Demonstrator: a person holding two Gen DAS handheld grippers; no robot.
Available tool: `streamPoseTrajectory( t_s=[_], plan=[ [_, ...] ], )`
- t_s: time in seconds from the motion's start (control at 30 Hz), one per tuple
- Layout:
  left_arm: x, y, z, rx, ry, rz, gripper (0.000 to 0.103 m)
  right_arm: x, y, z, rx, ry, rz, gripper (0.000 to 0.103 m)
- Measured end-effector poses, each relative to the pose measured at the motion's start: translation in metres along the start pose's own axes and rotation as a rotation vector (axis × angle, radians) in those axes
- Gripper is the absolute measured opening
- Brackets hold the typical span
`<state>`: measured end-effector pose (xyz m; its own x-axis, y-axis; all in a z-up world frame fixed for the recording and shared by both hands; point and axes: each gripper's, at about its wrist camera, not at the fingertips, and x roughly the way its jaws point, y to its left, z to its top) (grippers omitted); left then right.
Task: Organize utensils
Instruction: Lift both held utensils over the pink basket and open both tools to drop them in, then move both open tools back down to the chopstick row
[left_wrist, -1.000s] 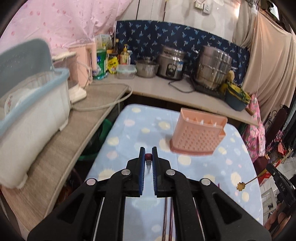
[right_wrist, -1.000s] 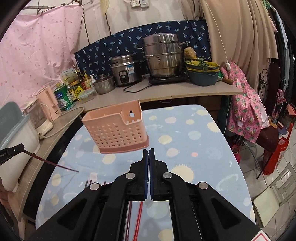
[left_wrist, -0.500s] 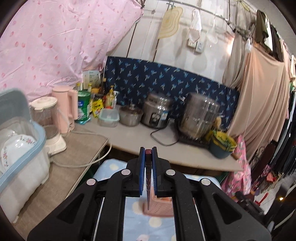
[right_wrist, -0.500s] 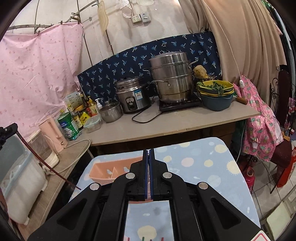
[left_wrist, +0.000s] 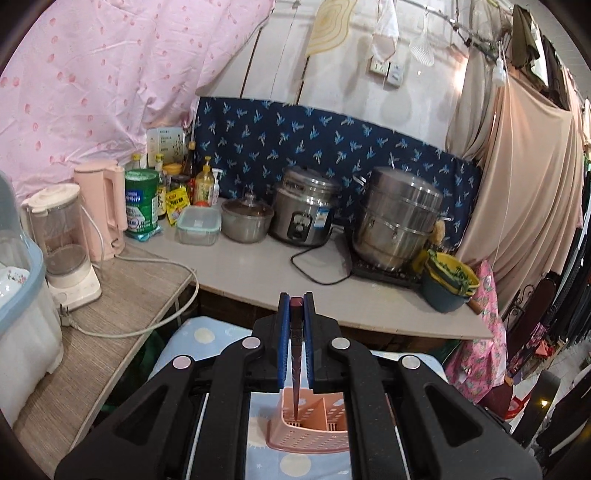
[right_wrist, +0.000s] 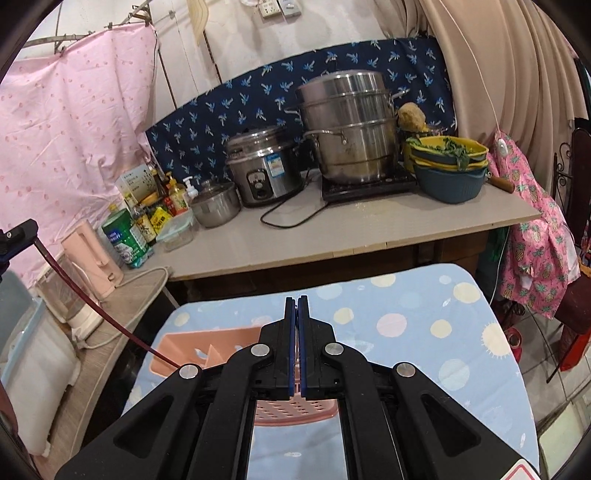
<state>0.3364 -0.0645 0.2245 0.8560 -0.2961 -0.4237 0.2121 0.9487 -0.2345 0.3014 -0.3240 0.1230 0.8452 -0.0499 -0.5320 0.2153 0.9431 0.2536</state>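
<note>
Left wrist view | left gripper (left_wrist: 296, 299) clamps a dark red chopstick (left_wrist: 296, 369), tip down in the pink utensil holder (left_wrist: 314, 424) on the dotted table (right_wrist: 406, 314) | right gripper (right_wrist: 297, 299) pressed closed, whether holding anything I cannot tell | step: dropping chopstick in | next, likely: release.

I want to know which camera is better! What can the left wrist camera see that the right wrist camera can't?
Only the left wrist view shows the left claw shut on the dark red chopstick, its tip down inside the pink utensil basket, plus a ladle hanging on the wall. Only the right wrist view shows the right claw closed with nothing in it, and the chopstick's whole slanted length. Both show the basket, the spotted blue table, the rice cooker and the steamer pot.
</note>
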Motion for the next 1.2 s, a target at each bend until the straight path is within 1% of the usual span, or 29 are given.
streamPoseTrajectory(
  t_s=[0.2, 0.3, 0.37, 0.43, 0.5, 0.53, 0.57, 0.63, 0.77, 0.83, 0.9, 0.97, 1.1, 1.2],
  plan=[
    [0.017, 0.002, -0.016, 0.008, 0.044, 0.012, 0.007, 0.017, -0.005, -0.006, -0.005, 0.034, -0.013, 0.002],
    [0.021, 0.005, -0.021, 0.003, 0.057, 0.018, 0.008, 0.017, -0.006, -0.009, -0.003, 0.034, -0.018, 0.005],
    [0.019, 0.007, -0.024, -0.002, 0.061, 0.024, 0.012, 0.012, -0.007, -0.009, -0.001, 0.03, -0.018, 0.008],
    [0.017, 0.009, -0.026, -0.002, 0.067, 0.035, 0.025, 0.005, -0.007, -0.01, 0.0, 0.027, -0.016, 0.01],
    [0.012, 0.011, -0.03, 0.001, 0.07, 0.041, 0.032, -0.004, -0.007, -0.013, -0.001, 0.018, -0.016, 0.015],
    [0.008, 0.011, -0.032, 0.008, 0.07, 0.046, 0.035, -0.008, -0.006, -0.013, -0.003, 0.014, -0.017, 0.021],
    [0.004, 0.011, -0.034, 0.017, 0.07, 0.048, 0.036, -0.014, -0.006, -0.016, -0.005, 0.01, -0.019, 0.025],
    [-0.003, 0.011, -0.04, 0.034, 0.081, 0.052, 0.037, -0.025, -0.006, -0.022, -0.011, 0.011, -0.016, 0.026],
    [-0.021, 0.014, -0.056, 0.056, 0.115, 0.06, 0.037, -0.049, -0.004, -0.04, -0.014, 0.023, -0.005, 0.027],
    [-0.031, 0.016, -0.067, 0.062, 0.133, 0.061, 0.043, -0.063, -0.002, -0.052, -0.017, 0.026, -0.004, 0.027],
    [-0.041, 0.017, -0.079, 0.075, 0.14, 0.073, 0.045, -0.075, -0.002, -0.064, -0.015, 0.036, 0.004, 0.028],
    [-0.051, 0.019, -0.092, 0.091, 0.147, 0.094, 0.045, -0.088, -0.002, -0.077, -0.013, 0.043, 0.007, 0.028],
    [-0.069, 0.028, -0.123, 0.094, 0.191, 0.093, 0.045, -0.111, 0.002, -0.108, -0.034, 0.061, 0.001, 0.029],
    [-0.08, 0.036, -0.148, 0.096, 0.231, 0.098, 0.045, -0.123, 0.001, -0.133, -0.036, 0.093, 0.008, 0.029]
  ],
)
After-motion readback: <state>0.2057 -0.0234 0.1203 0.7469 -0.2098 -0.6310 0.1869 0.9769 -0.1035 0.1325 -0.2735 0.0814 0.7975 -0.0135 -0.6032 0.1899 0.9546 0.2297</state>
